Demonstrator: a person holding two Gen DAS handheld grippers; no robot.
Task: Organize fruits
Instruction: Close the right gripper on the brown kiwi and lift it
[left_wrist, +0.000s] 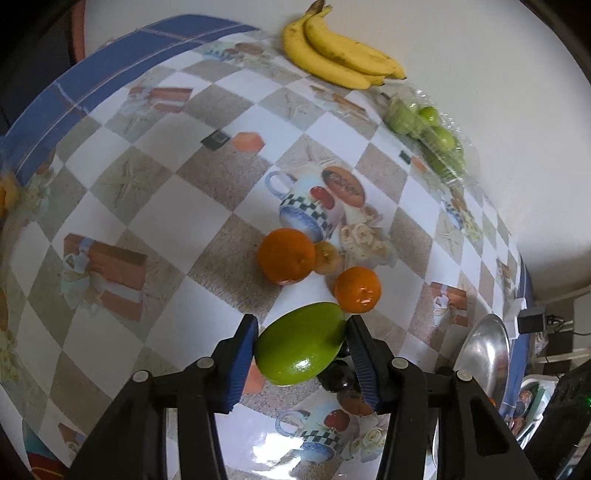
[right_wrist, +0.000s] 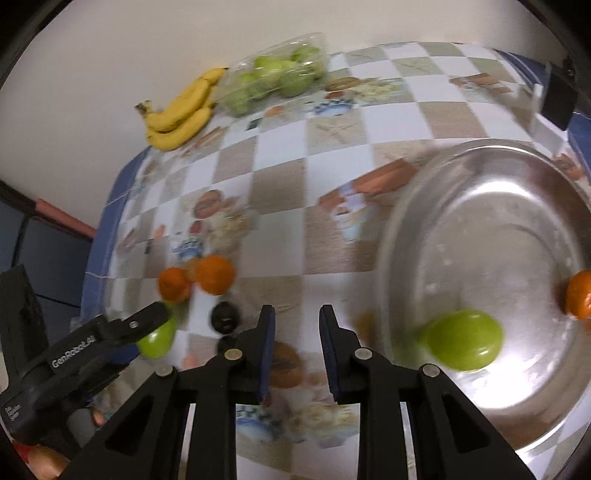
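Note:
My left gripper is shut on a green oval fruit, held just above the checked tablecloth. Beyond it lie two oranges with a small brownish fruit between them, and a dark fruit sits under the held one. My right gripper is shut with nothing between its pads, just left of the steel tray. Another green fruit and an orange lie in the tray. In the right wrist view the left gripper shows at lower left with its fruit.
Bananas and a clear pack of green fruits lie along the wall at the table's far edge. The tray's rim stands close to the right of my left gripper. A black block sits at the table's right corner.

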